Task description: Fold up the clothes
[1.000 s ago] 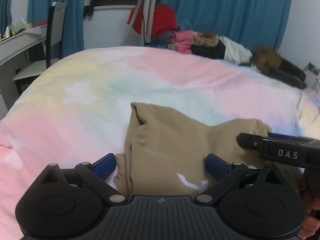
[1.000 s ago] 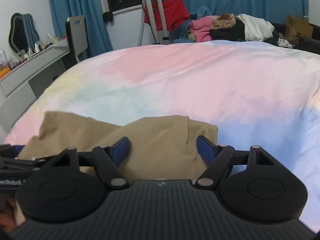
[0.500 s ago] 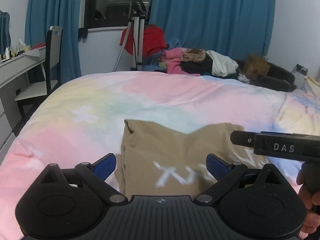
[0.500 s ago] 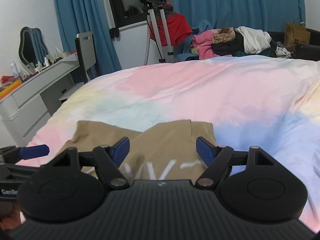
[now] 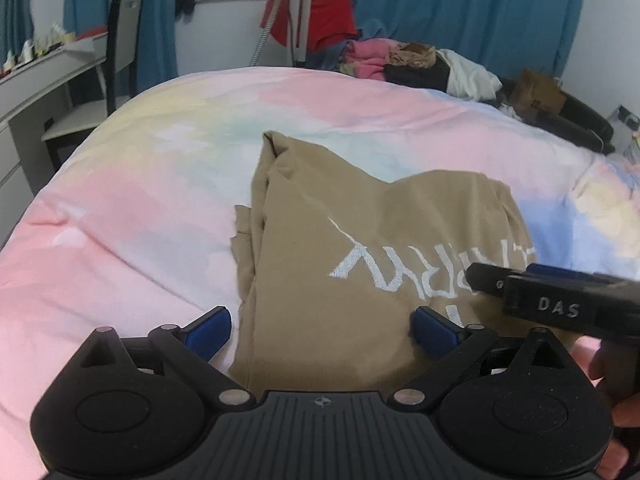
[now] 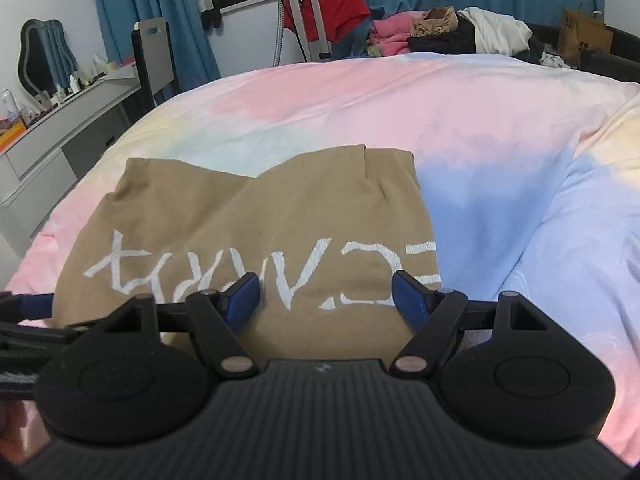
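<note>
Both the left claw and right claw gape wide, empty, above the folded tan shirt on the bed.

The tan garment carries white embroidered lettering across its chest, seen upside down from both wrist views; in the right wrist view the strokes look like capital letters, but the word cannot be read with confidence. In the left wrist view the right gripper, just right of that lettering, bears the white letters "DAS" on its black side. A brown paper bag beyond the garment shows a dark logo too small to read.
</note>
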